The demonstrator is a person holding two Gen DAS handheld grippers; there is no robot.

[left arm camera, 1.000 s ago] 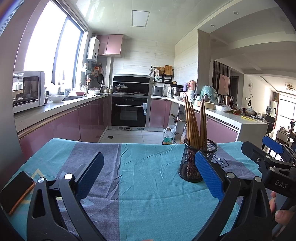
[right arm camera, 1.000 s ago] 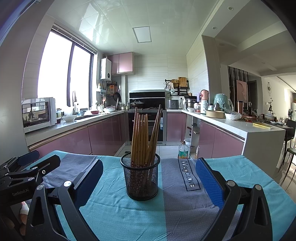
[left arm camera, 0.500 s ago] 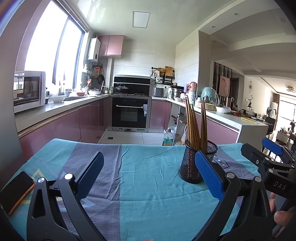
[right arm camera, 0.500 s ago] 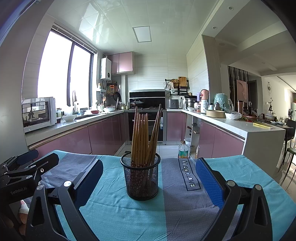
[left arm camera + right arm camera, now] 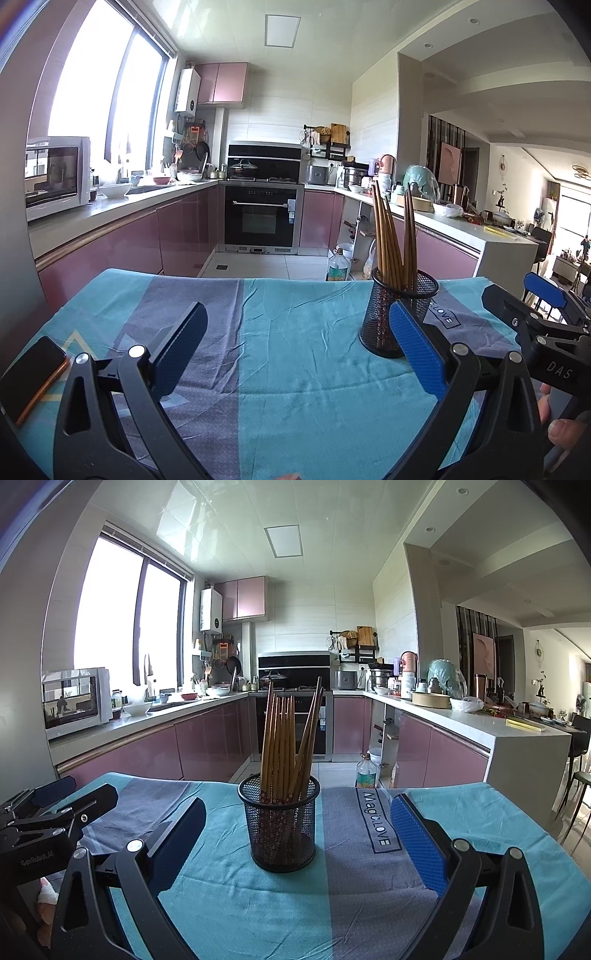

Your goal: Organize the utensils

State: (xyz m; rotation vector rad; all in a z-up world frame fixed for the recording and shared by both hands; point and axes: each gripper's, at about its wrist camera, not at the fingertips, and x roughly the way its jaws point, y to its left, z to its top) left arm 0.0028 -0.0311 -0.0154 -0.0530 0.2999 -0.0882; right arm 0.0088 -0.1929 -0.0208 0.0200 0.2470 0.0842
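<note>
A black mesh holder (image 5: pixel 279 830) stands upright on the teal and grey tablecloth (image 5: pixel 354 897), with several brown chopsticks (image 5: pixel 282 746) standing in it. My right gripper (image 5: pixel 297 840) is open and empty, the holder centred just beyond its blue pads. In the left wrist view the holder (image 5: pixel 397 317) and chopsticks (image 5: pixel 393 240) are to the right, partly behind the right pad. My left gripper (image 5: pixel 295 349) is open and empty over bare cloth. Each gripper shows at the edge of the other's view.
A dark phone in an orange case (image 5: pixel 29 376) lies on the cloth at the near left. The table's far edge (image 5: pixel 295 279) drops to the kitchen floor, where a bottle (image 5: pixel 338 266) stands. Pink cabinets and an oven (image 5: pixel 264 218) lie beyond.
Both views have shifted very slightly; the left gripper has drifted a little in the right wrist view. The holder and chopsticks have not moved. Both grippers stay open.
</note>
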